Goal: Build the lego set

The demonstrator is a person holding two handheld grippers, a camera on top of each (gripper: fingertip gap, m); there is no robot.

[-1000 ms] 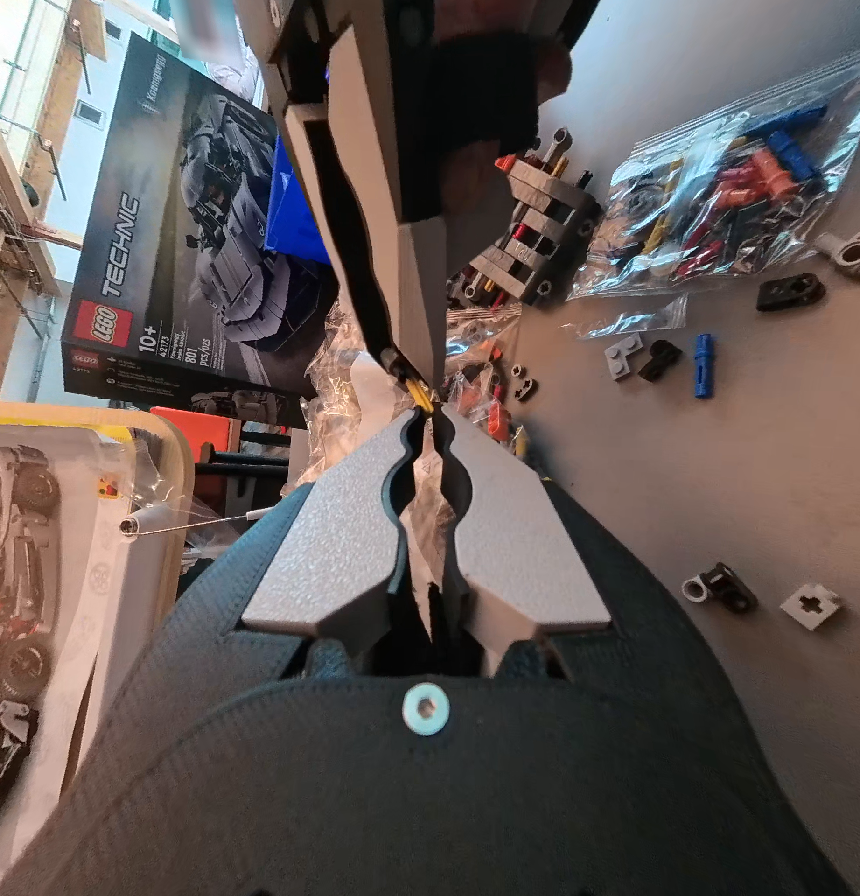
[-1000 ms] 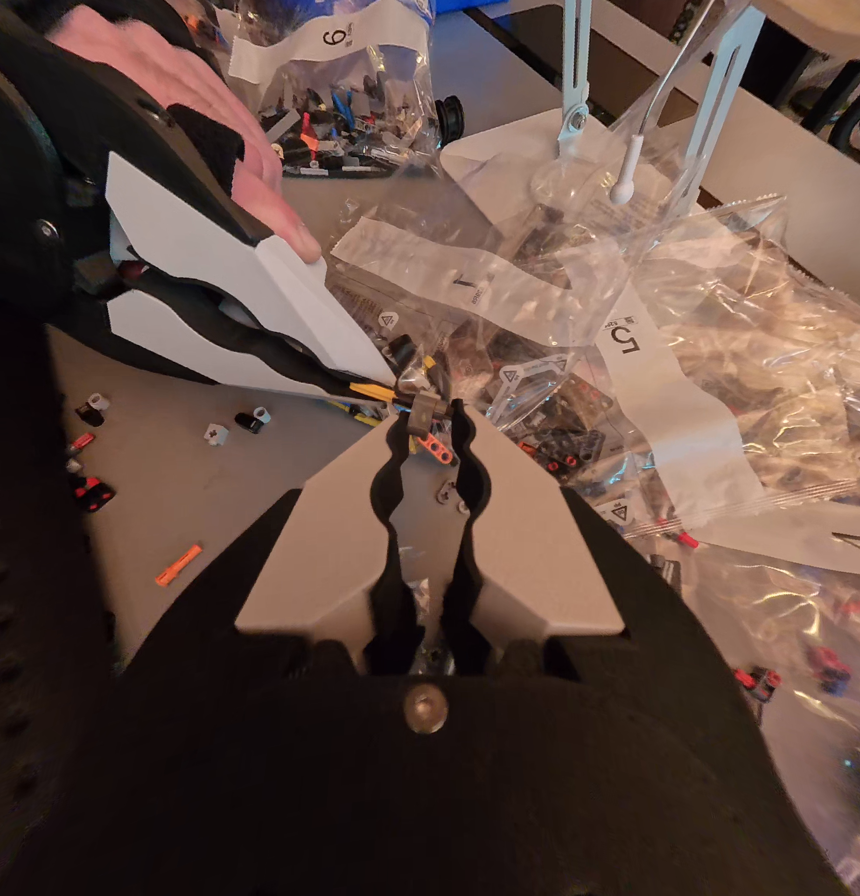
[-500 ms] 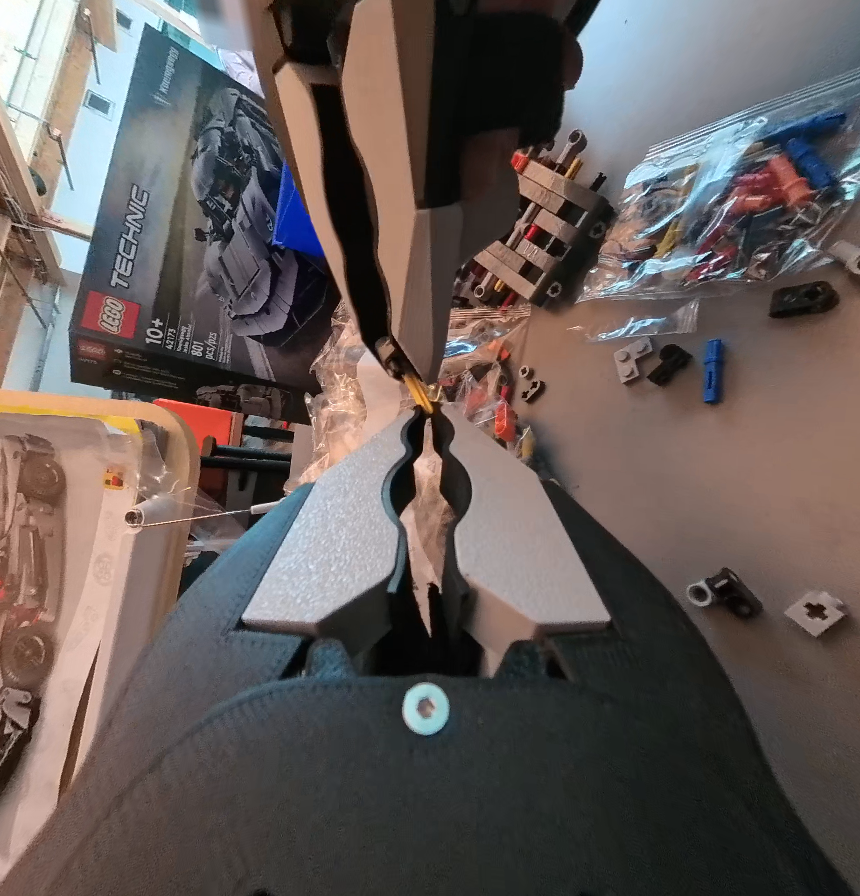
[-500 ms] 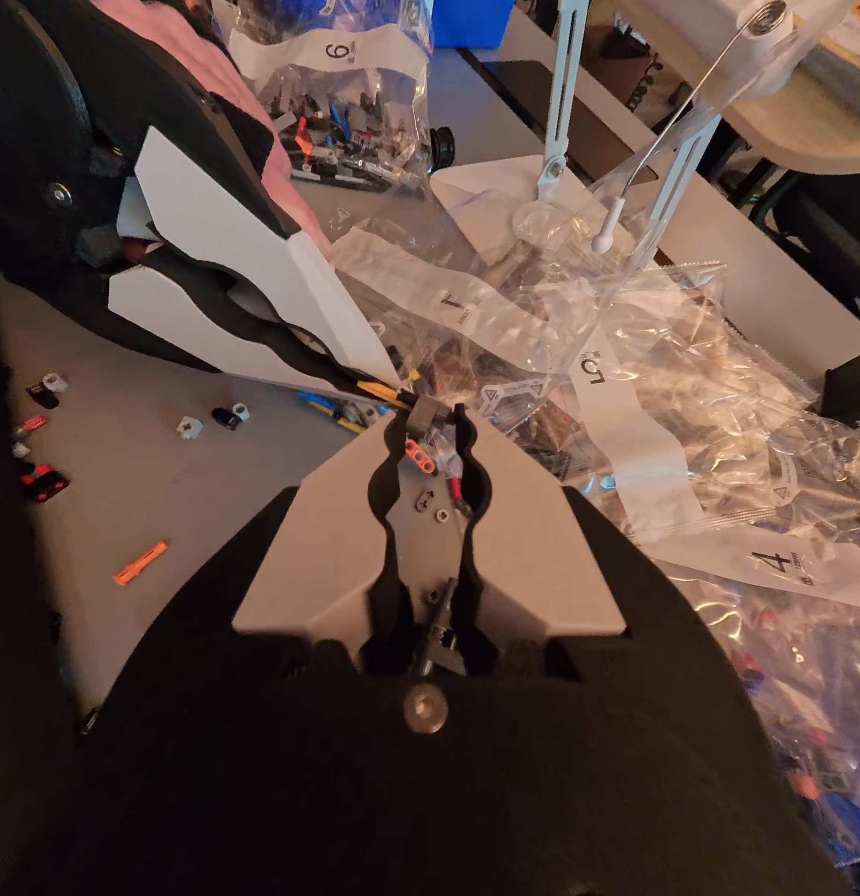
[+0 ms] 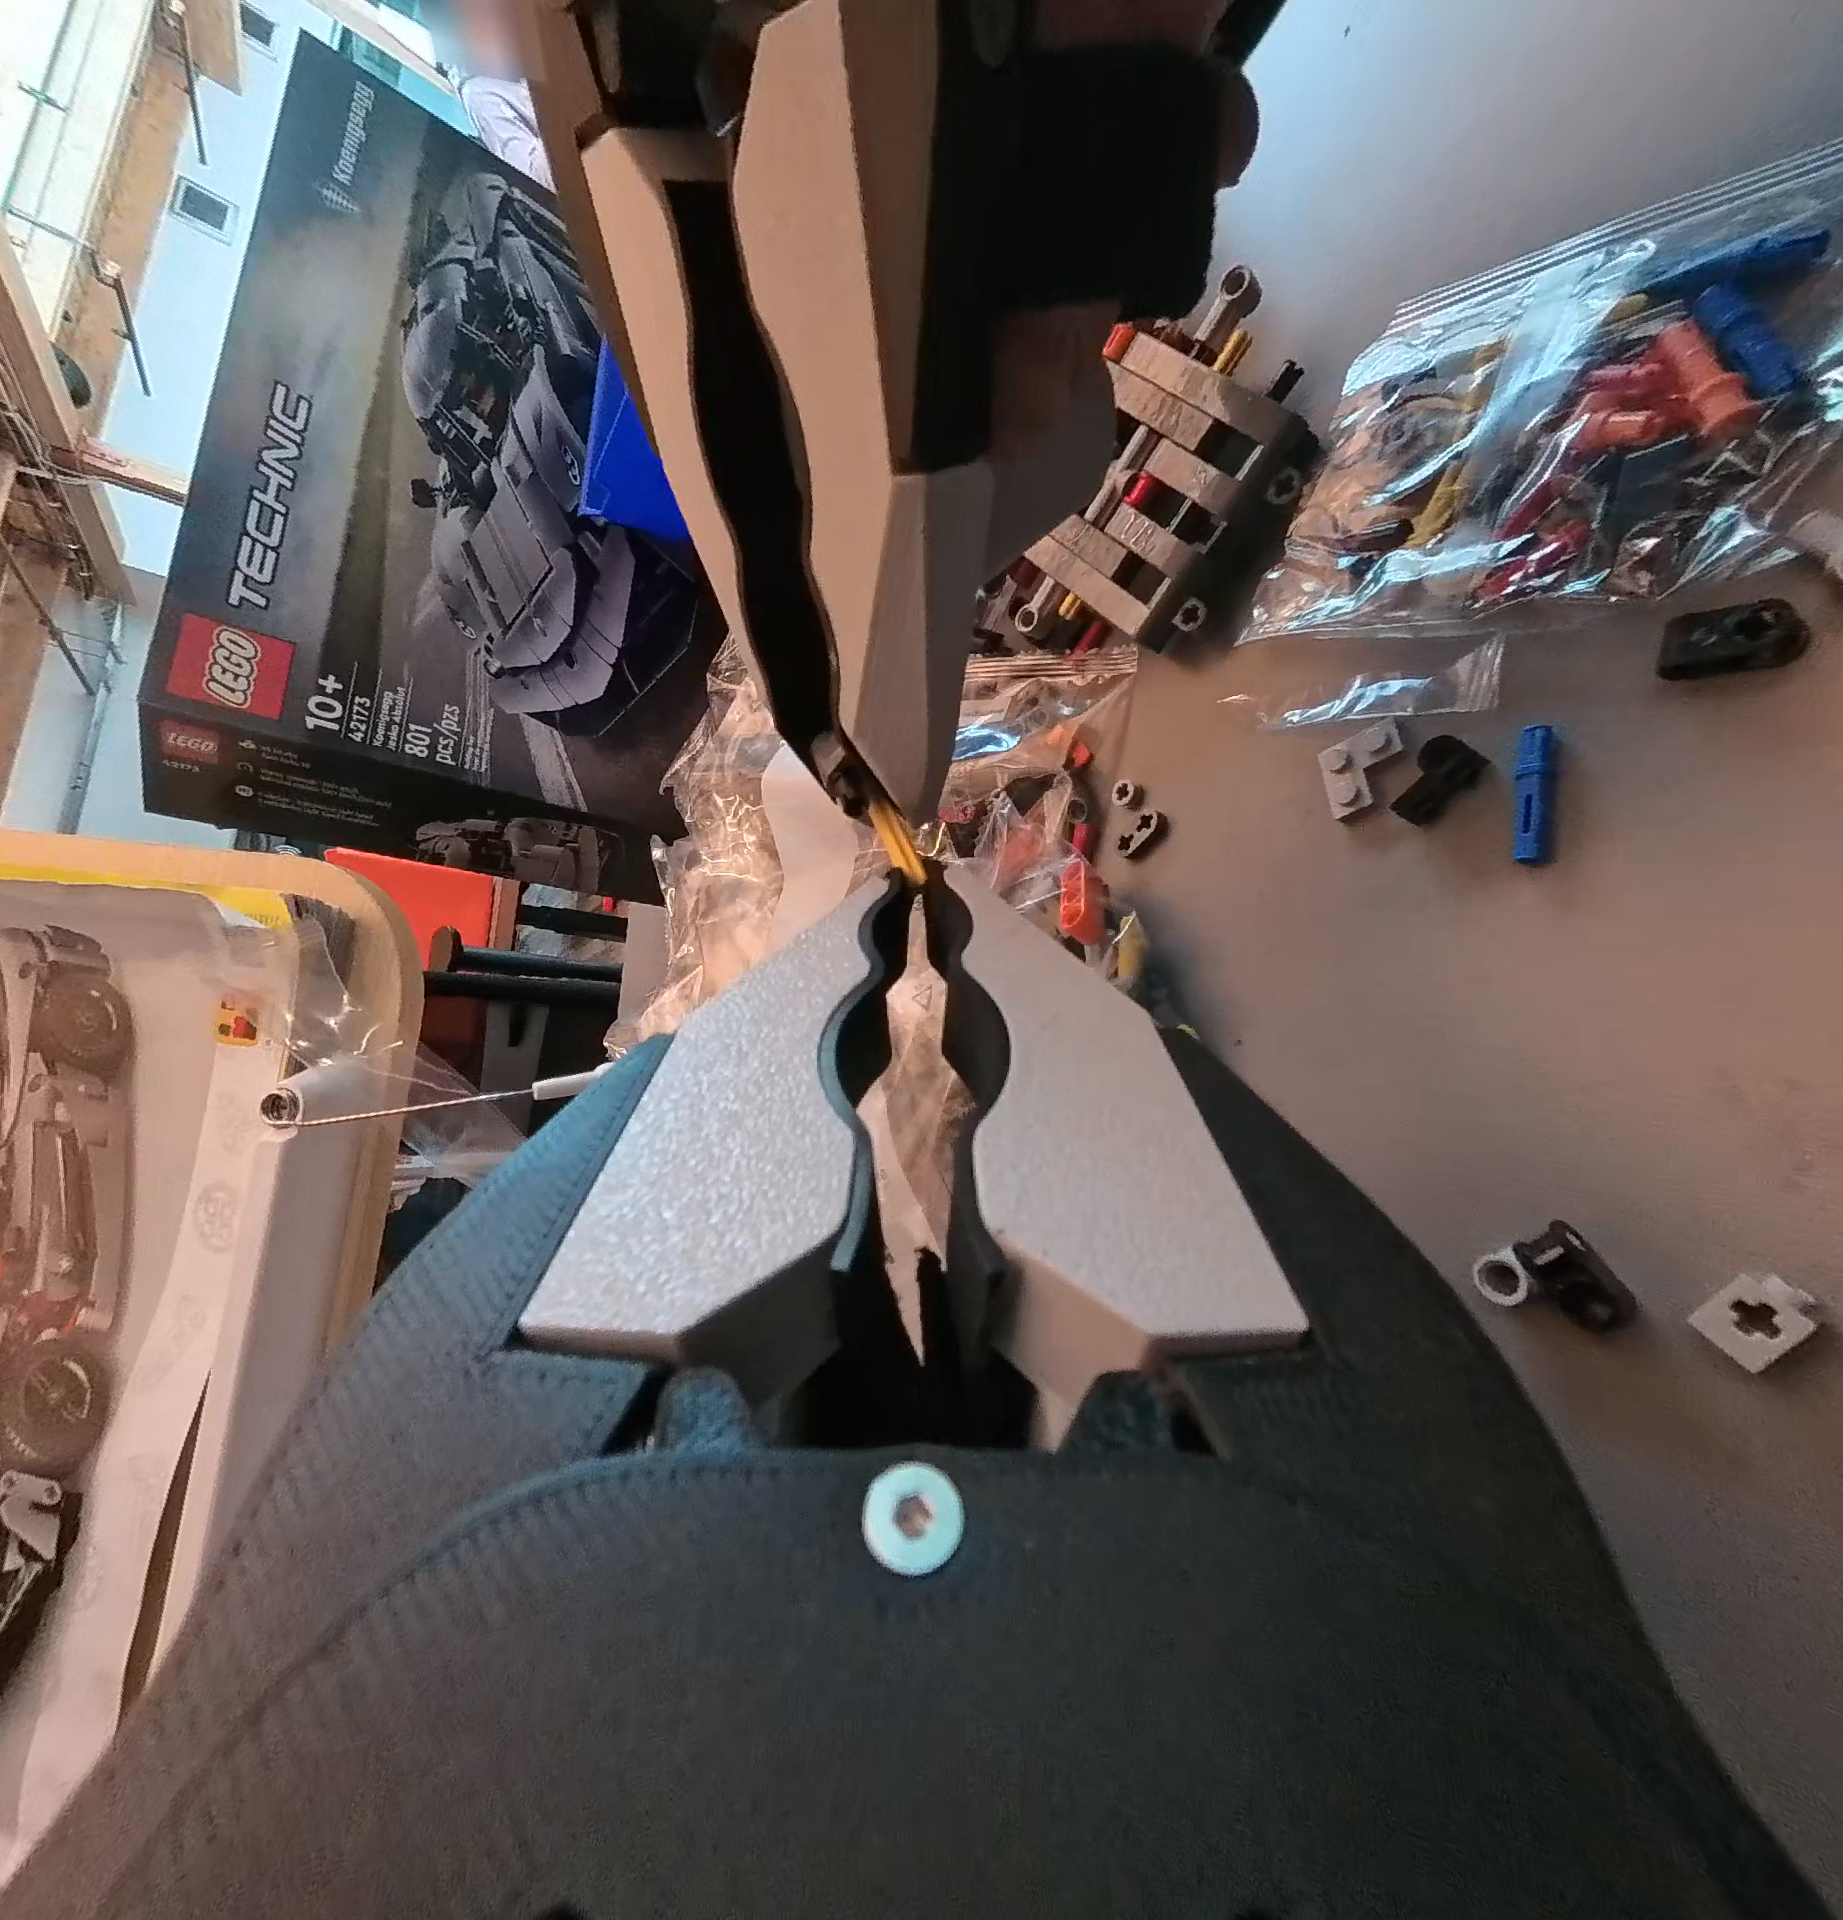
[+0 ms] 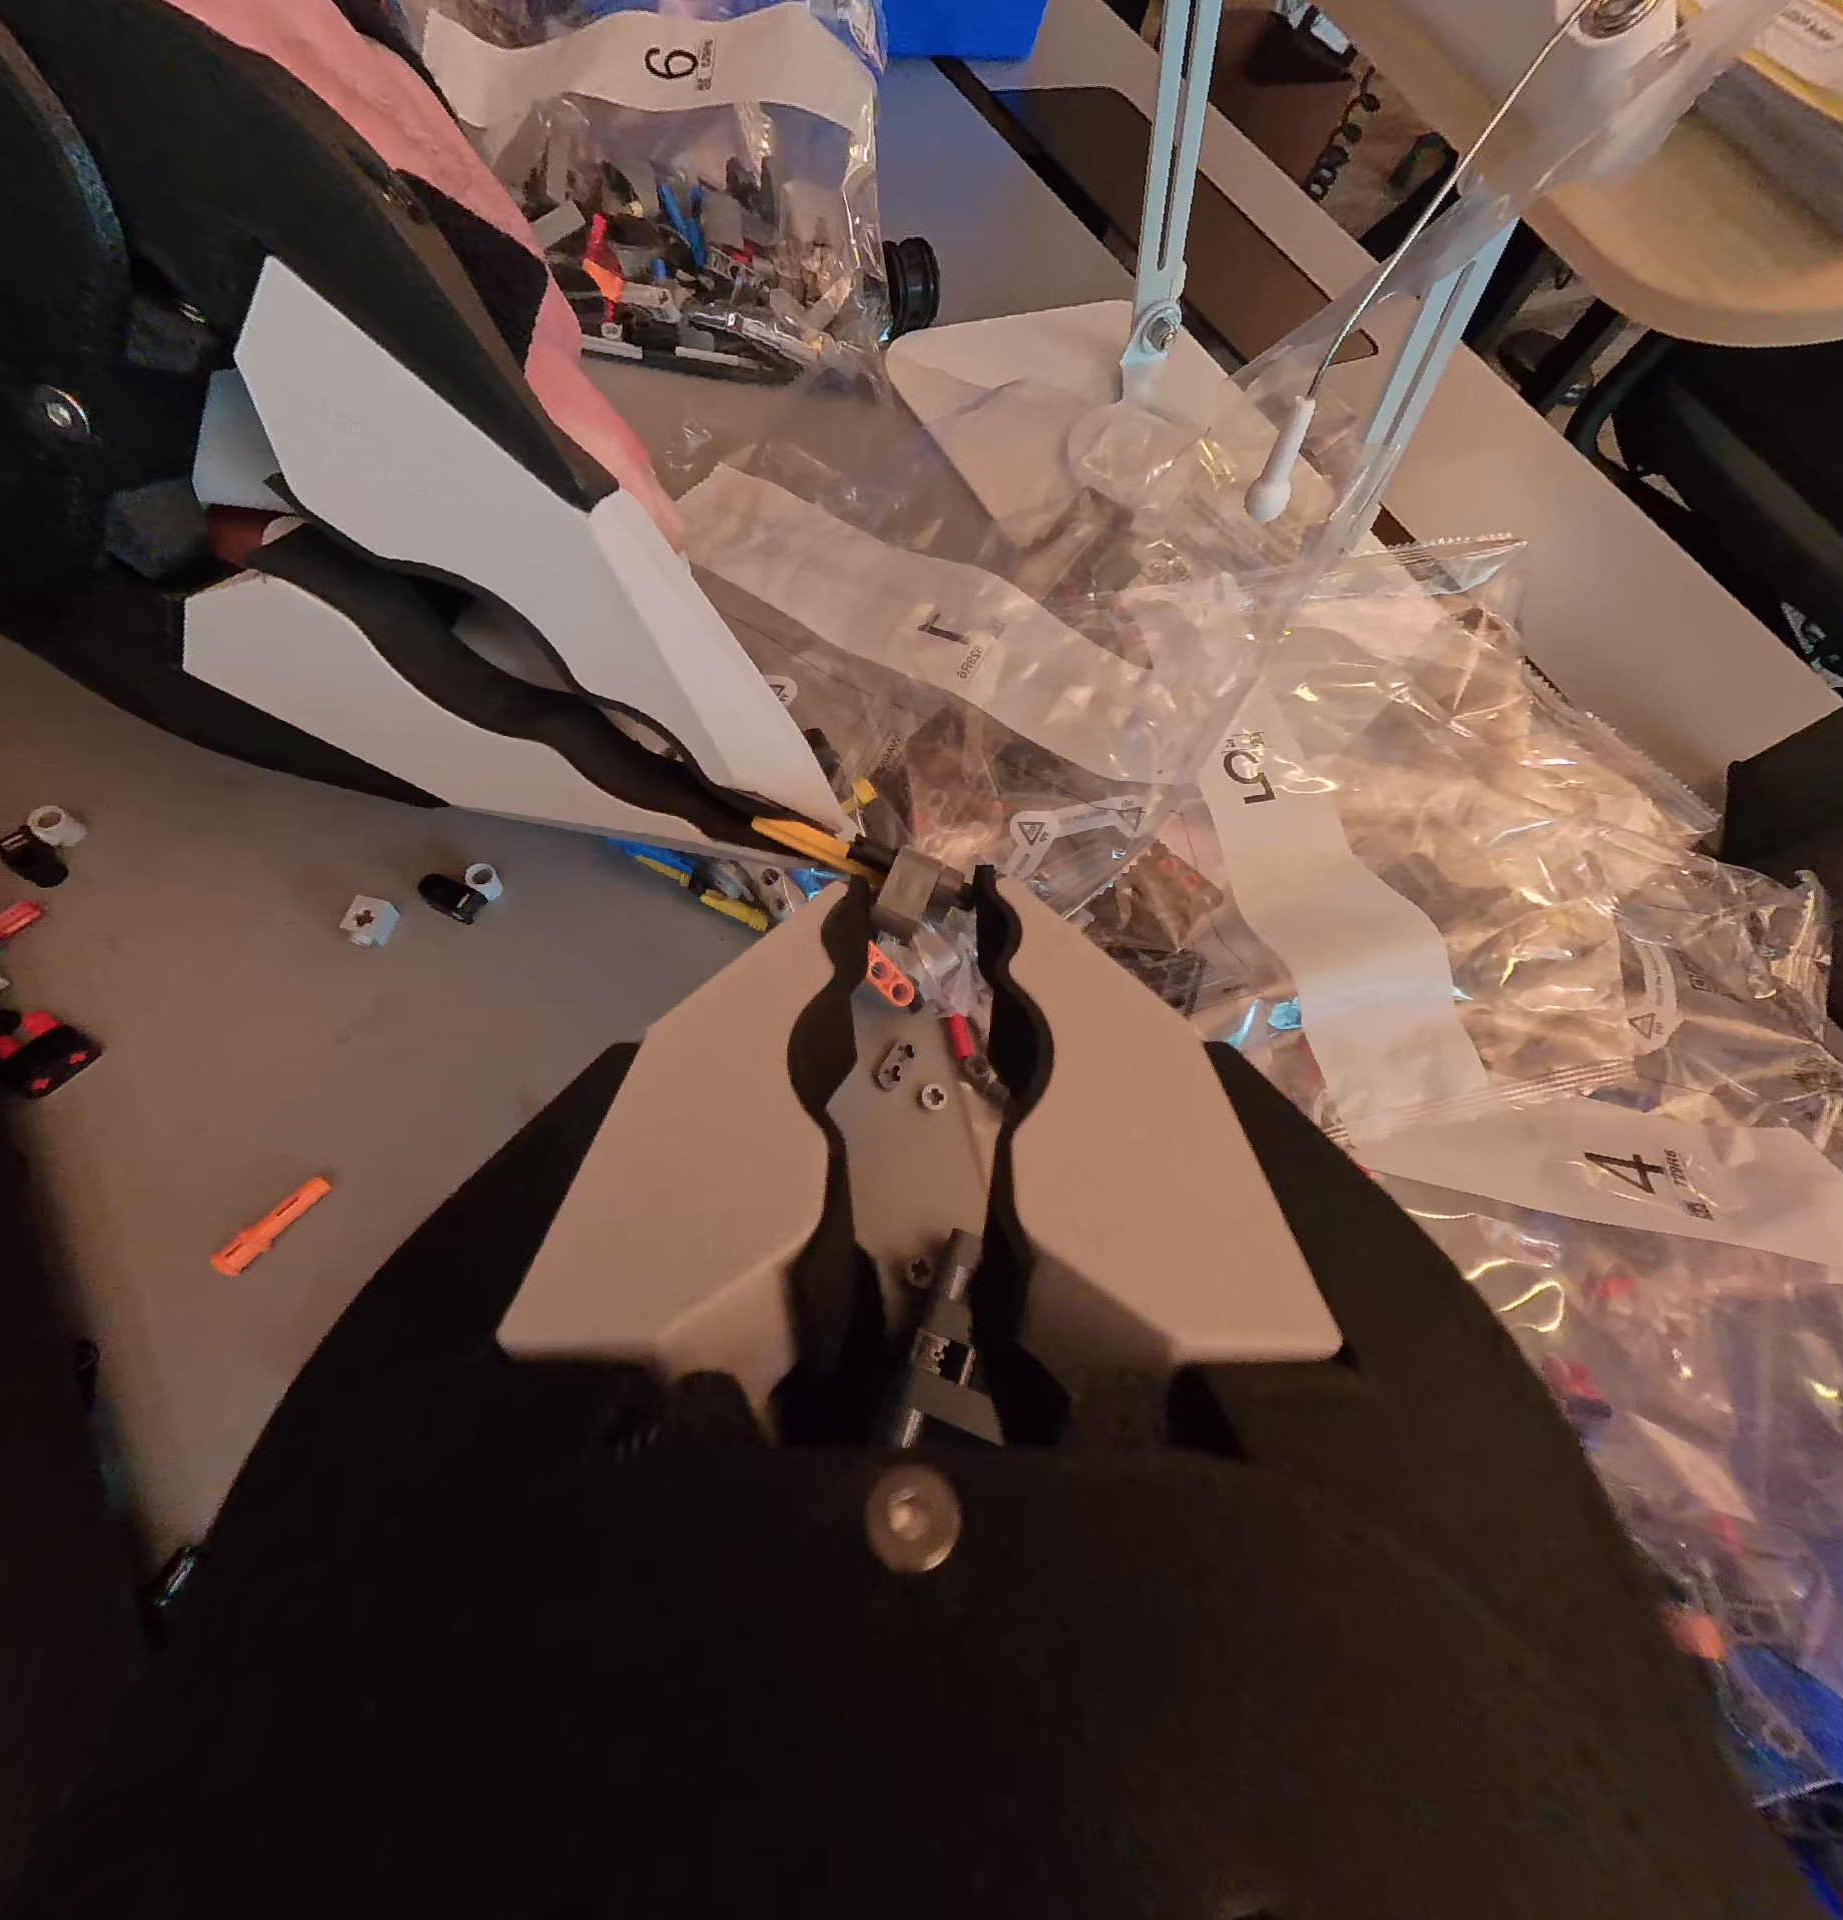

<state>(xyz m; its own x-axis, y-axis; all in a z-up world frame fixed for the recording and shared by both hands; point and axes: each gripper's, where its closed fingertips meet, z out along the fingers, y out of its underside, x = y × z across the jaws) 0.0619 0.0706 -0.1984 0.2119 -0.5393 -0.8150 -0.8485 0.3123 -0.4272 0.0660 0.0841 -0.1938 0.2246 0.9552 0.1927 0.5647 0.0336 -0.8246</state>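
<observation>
The left gripper point(image 5: 912, 894) is closed on a yellow axle point(image 5: 899, 836); the right gripper point(image 6: 912, 899) is clamped on a small grey connector point(image 6: 912, 885) at its very tips; both are held in the air above the grey table point(image 6: 273, 1060), just over the heap of part bags point(image 6: 1416, 831). The grippers meet tip to tip; the axle's long axis runs straight from the left tips toward the connector, its free end carrying a dark bush point(image 6: 868, 854) that touches or all but touches the grey piece. By my judgement the step is seating the axle in the connector; the push must follow that axis, and any tilt would jam it; whether it is already partly in, I cannot tell.
</observation>
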